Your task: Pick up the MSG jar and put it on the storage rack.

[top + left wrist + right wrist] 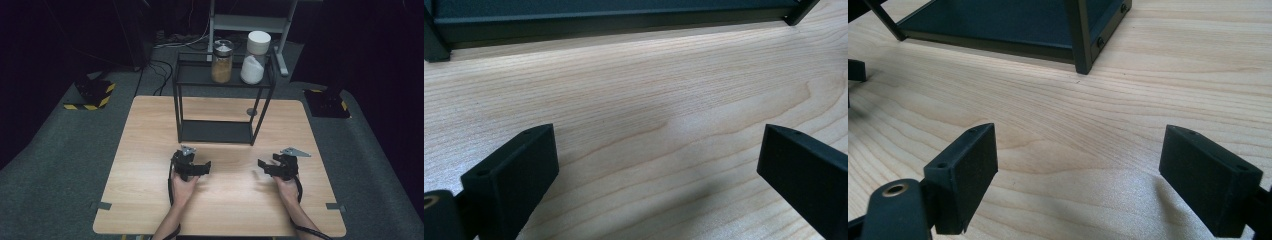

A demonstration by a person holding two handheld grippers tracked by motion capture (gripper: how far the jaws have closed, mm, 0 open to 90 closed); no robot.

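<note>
A black metal two-tier shelf [223, 82] stands at the back middle of the wooden table [145, 150]. On its top tier stand a jar of brown grains [222, 61] and a white-lidded jar of white contents [254, 59]. My left gripper [190, 163] rests low over the table in front of the shelf's left half, open, with bare wood between its jaws [659, 135]. My right gripper [281, 163] hovers low in front of the shelf's right corner, open and holding nothing [1079, 130]. The shelf's base [614, 20] lies just ahead, and its corner leg [1082, 45] is close.
A small grey round object [251, 112] lies on the table behind the shelf's right side. A tip of the other gripper [855, 70] shows at the left edge of the right gripper view. Yellow-black stands [92, 95] and cables sit on the floor beyond the table.
</note>
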